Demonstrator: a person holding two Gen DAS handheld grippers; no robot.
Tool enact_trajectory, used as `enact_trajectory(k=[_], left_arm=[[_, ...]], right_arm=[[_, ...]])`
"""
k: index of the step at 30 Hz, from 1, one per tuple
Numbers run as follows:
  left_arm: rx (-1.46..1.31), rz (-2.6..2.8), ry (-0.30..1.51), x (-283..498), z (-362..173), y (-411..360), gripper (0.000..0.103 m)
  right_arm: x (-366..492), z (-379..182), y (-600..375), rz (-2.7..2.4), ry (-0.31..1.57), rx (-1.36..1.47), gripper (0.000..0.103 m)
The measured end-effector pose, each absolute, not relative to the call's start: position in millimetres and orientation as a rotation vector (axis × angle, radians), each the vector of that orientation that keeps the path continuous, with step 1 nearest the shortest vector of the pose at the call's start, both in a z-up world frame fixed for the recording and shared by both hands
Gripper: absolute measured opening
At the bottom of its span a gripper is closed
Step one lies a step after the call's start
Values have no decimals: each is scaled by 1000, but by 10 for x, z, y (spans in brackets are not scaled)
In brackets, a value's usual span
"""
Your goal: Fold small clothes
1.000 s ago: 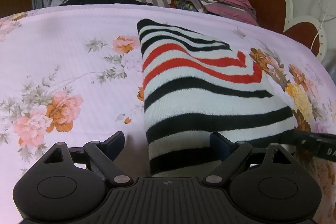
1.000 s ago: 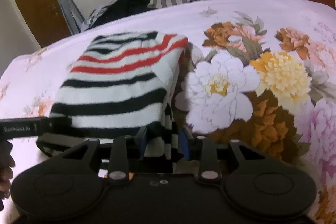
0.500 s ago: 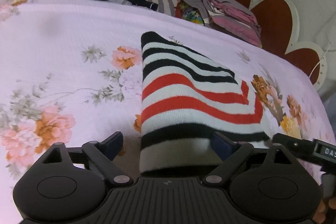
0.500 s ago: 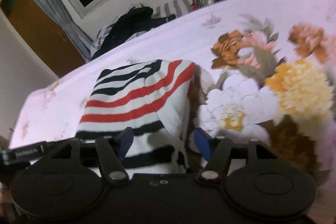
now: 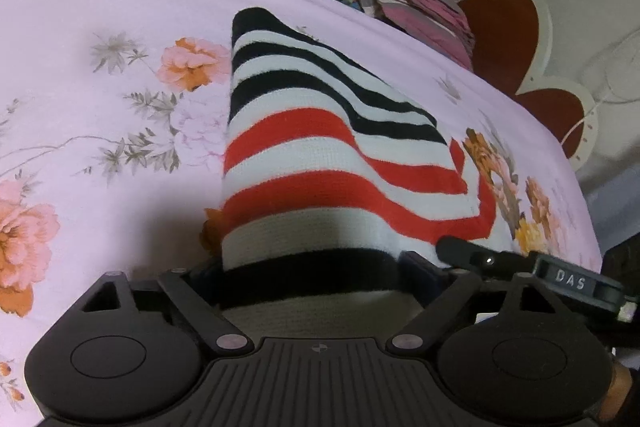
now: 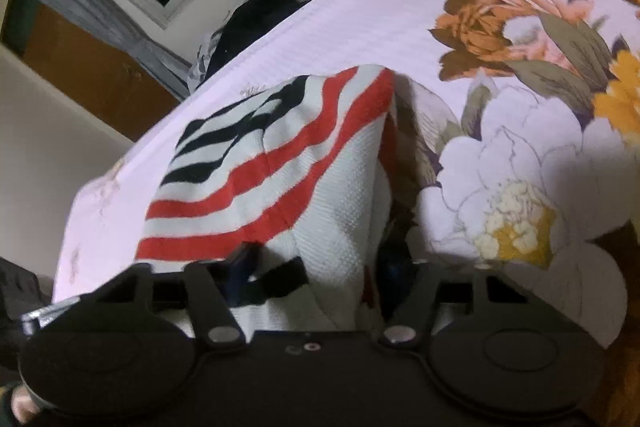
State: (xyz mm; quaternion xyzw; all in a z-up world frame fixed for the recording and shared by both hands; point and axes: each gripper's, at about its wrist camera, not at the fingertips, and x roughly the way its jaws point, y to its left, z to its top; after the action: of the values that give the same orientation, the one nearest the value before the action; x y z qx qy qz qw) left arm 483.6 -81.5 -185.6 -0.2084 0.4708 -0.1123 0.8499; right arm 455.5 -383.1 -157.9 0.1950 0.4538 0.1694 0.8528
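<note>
Your striped sweater [image 5: 332, 163] sits mid-bed [image 5: 80, 7], near end raised toward 12 o'clock, fold half done. Left gripper [image 5: 308, 275] and right gripper [image 6: 316, 267] fingers closing around it; flattening's still left.

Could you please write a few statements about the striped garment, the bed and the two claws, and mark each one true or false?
1. The striped garment carries black, white and red bands. True.
2. The garment lies on a plain blue sheet. False: the bedsheet is pale pink with printed flowers.
3. The near end of the garment sits between the fingers of the left claw. True; its jaws are closing.
4. The right claw has nothing between its fingers. False: garment fabric lies between them as its jaws close.
5. A stack of folded clothes sits at the far edge of the bed. True.
</note>
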Motion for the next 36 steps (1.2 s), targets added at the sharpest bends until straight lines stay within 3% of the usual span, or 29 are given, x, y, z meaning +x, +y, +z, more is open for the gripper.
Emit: enact_trajectory(k=[2, 7, 15, 22, 30, 36], left_arm=[[-427, -233, 981, 4821, -1831, -832, 75], [-395, -243, 942, 4773, -1664, -815, 61], [-415, -251, 867, 4571, -1316, -330, 60], [-415, -235, 794, 4261, -1077, 801, 60], [-399, -191, 789, 4044, -1204, 2391, 60], [-398, -128, 811, 4050, -1443, 3131, 60]], right_arm=[[4542, -1571, -3839, 366, 950, 425, 39], [4426, -1401, -3788, 388, 898, 423, 32], [4205, -957, -3325, 455, 813, 395, 32], [4050, -805, -2315, 517, 775, 374, 32], [3866, -1122, -745, 543, 774, 375, 31], [3967, -1459, 46, 568, 801, 354, 31]])
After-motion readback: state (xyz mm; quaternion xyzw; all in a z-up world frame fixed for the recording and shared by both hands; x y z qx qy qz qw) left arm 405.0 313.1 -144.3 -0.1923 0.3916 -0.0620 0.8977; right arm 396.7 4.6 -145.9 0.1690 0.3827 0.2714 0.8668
